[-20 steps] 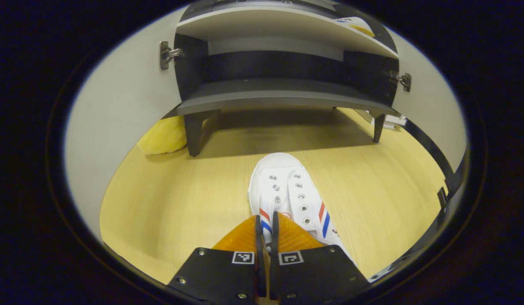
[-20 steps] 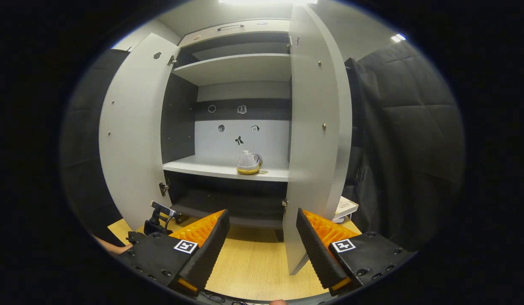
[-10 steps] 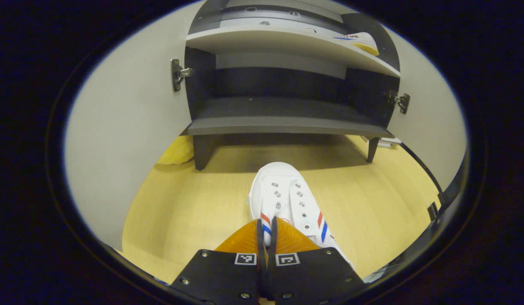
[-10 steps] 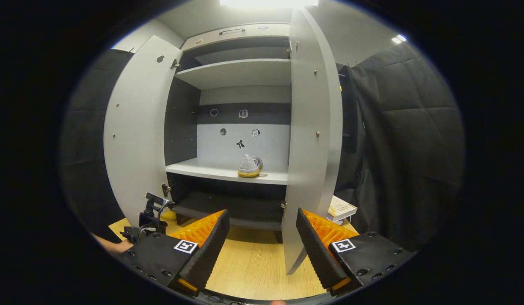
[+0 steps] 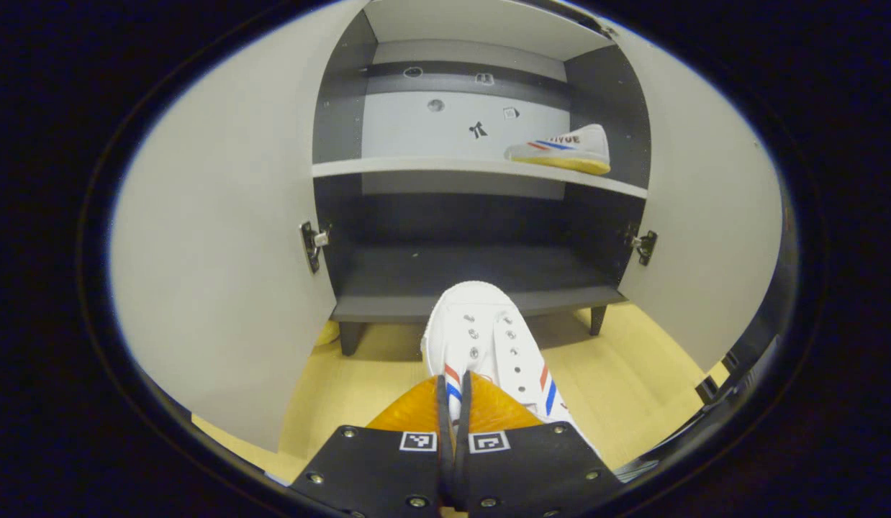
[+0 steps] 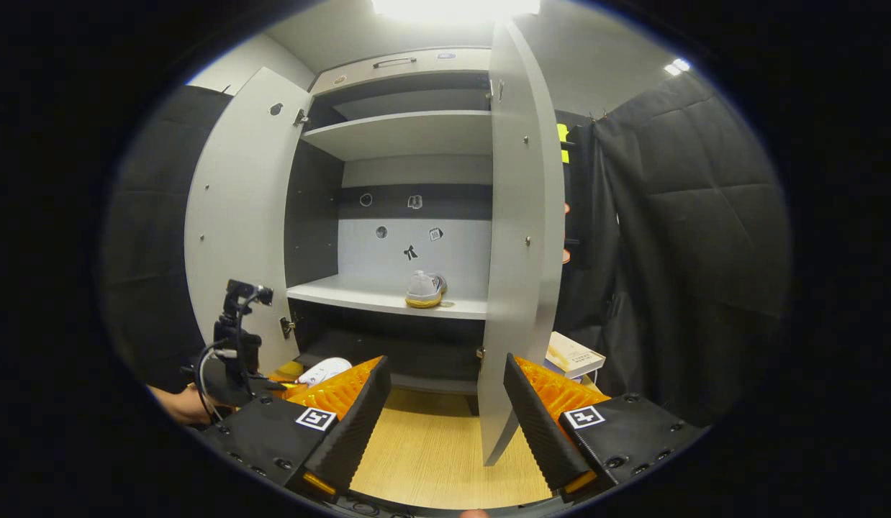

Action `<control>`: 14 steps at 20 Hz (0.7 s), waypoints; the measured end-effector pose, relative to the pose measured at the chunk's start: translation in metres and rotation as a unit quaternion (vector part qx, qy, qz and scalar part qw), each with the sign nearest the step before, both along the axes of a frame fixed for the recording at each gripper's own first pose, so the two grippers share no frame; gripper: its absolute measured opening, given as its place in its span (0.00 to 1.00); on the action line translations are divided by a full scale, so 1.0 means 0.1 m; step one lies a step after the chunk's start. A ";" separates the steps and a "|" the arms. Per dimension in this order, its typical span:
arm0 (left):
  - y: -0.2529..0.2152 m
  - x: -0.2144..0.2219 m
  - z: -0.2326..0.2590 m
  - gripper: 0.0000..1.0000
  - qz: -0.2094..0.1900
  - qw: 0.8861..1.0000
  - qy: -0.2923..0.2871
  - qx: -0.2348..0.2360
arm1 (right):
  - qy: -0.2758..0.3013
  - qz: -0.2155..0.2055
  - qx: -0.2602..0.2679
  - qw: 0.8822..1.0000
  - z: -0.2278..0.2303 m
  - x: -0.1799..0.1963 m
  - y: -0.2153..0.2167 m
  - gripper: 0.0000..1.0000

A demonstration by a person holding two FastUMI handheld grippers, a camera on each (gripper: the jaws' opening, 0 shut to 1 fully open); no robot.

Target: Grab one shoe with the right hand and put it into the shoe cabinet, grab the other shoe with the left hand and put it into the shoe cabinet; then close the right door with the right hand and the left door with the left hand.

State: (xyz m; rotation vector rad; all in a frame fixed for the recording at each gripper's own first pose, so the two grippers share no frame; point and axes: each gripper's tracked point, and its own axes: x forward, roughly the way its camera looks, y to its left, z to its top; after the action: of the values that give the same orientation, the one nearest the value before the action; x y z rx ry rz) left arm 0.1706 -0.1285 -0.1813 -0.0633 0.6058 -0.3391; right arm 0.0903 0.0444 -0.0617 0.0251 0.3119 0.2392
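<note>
In the left gripper view the left door [image 5: 222, 252] stands wide open, its hinge [image 5: 312, 241] at the cabinet [image 5: 341, 137] side wall. Low in the middle, the left gripper [image 5: 453, 392] is clamped on the heel end of a white shoe [image 5: 481, 338], toe pointing at the dark bottom shelf [image 5: 445, 277], held above the wooden floor [image 5: 625, 388]. Something yellow [image 5: 329, 332] lies by the cabinet's front leg. Up on the pale middle shelf [image 5: 417, 167] the other shoe [image 5: 564, 147] sits side-on toward the right (a few stickers on the back panel behind it). The right door [image 5: 704, 237] is open too.

In the right gripper view a hand [image 6: 175, 403] holds the left gripper at the lower left, the shoe [image 6: 323, 370] in front of the bottom shelf. The right gripper [image 6: 442, 406] has its fingers spread apart, grasping nothing. The right door [image 6: 521, 244] stands edge-on just ahead of it, hiding part of the cabinet; a book [image 6: 575, 354] lies on the floor behind the door, against the black cloth.
</note>
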 end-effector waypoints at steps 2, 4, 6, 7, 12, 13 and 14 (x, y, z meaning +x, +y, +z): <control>0.00 0.02 -0.04 0.01 0.003 1.000 -0.019 -0.007 | -0.001 0.000 0.002 1.000 0.02 -0.02 -0.02 0.99; -0.01 0.03 -0.04 0.01 0.007 0.999 -0.036 -0.019 | -0.004 0.000 0.002 1.000 0.04 -0.03 -0.04 0.99; -0.02 0.05 -0.07 0.01 0.008 0.998 -0.056 -0.025 | -0.007 -0.001 0.002 1.000 0.07 -0.04 -0.05 0.99; -0.03 0.05 -0.08 0.01 0.007 0.997 -0.066 -0.026 | -0.009 -0.001 0.003 1.000 0.08 -0.04 -0.06 0.99; -0.04 0.09 -0.07 0.01 0.014 0.993 -0.110 -0.044 | -0.009 -0.003 0.010 1.000 0.06 -0.02 -0.08 0.99; -0.04 0.08 -0.06 0.01 0.015 0.992 -0.115 -0.045 | -0.009 -0.003 0.010 1.000 0.06 -0.02 -0.09 0.99; -0.03 0.08 -0.04 0.01 0.017 0.991 -0.122 -0.046 | -0.009 -0.005 0.010 1.000 0.06 -0.02 -0.10 0.99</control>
State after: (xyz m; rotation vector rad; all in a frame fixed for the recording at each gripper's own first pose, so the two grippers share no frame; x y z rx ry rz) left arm 0.1789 -0.1319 -0.1856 -0.1194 0.3456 -0.3352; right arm 0.0881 0.0346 -0.0559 0.0442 0.2921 0.2326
